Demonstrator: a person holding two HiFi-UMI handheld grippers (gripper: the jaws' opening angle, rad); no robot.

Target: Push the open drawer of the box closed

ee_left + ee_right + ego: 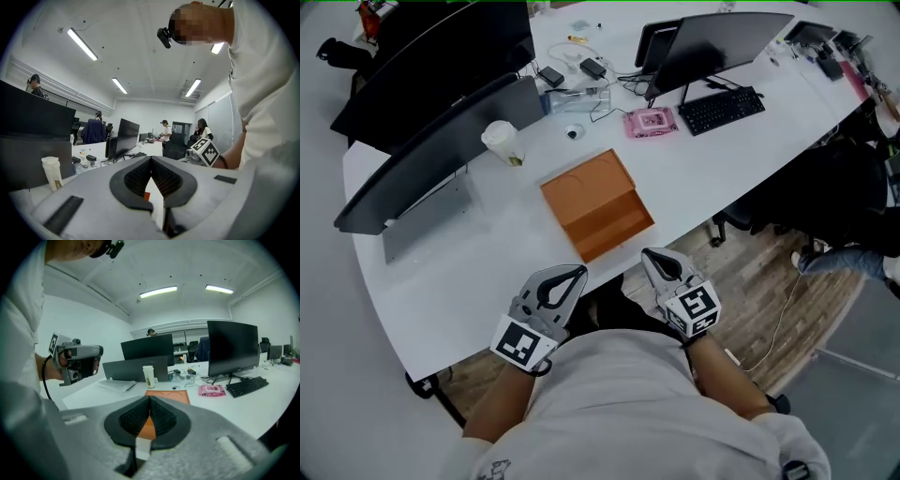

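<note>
The orange box lies on the white table, its drawer drawn out toward the near edge as a lower step. My left gripper hovers over the table's near edge, short of the box, its jaws closed tip to tip with nothing between them. My right gripper is just off the drawer's front, apart from it, also shut and empty. In the right gripper view the box lies straight ahead past the closed jaws of the right gripper. The left gripper shows only a sliver of orange through its closed jaws.
A paper cup stands left of the box, near a dark monitor. Behind the box are a pink pack, a keyboard, a second monitor and cables. Several people are in the room's background.
</note>
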